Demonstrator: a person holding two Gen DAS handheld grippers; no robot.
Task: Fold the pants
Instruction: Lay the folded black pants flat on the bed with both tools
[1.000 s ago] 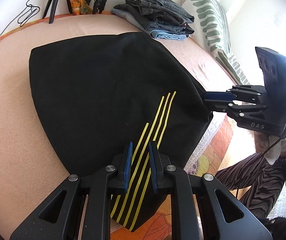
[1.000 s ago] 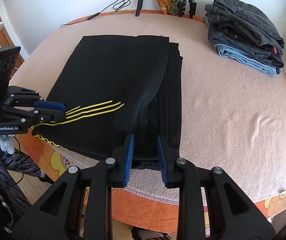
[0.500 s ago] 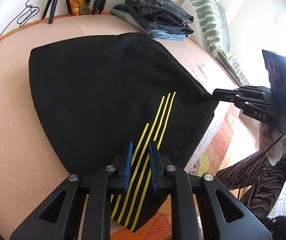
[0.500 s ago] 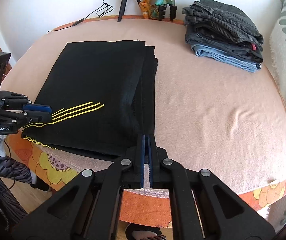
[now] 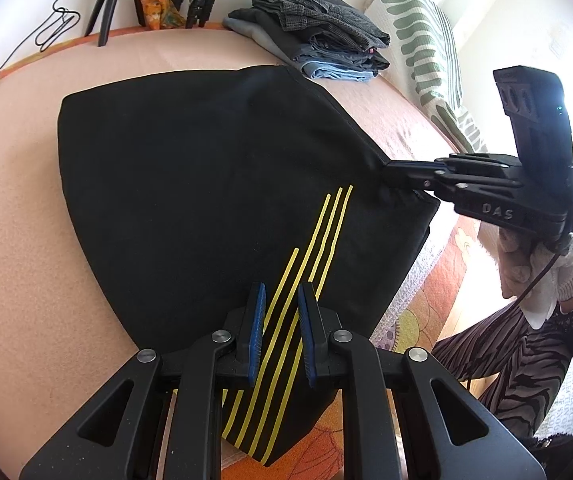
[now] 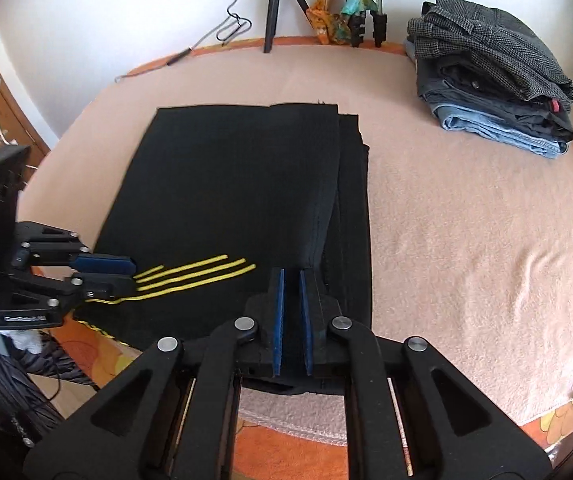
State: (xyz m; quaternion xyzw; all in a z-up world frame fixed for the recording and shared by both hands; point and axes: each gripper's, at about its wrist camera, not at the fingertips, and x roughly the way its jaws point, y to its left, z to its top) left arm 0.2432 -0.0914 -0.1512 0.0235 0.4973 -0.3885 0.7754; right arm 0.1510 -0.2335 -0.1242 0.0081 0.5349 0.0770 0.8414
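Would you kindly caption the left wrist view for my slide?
Open left hand-held gripper over striped black pants; right hand-held gripper pinches their edge.

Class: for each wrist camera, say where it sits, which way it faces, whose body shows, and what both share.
Left wrist: on the left gripper at the bed edge, facing across the black pants toward the clothes stack; shows its fingers, the right gripper, a hand.
Right wrist: on the right gripper, facing the tripod by the wall; shows its fingers, the left gripper.
Shared: black pants, clothes stack, tripod.
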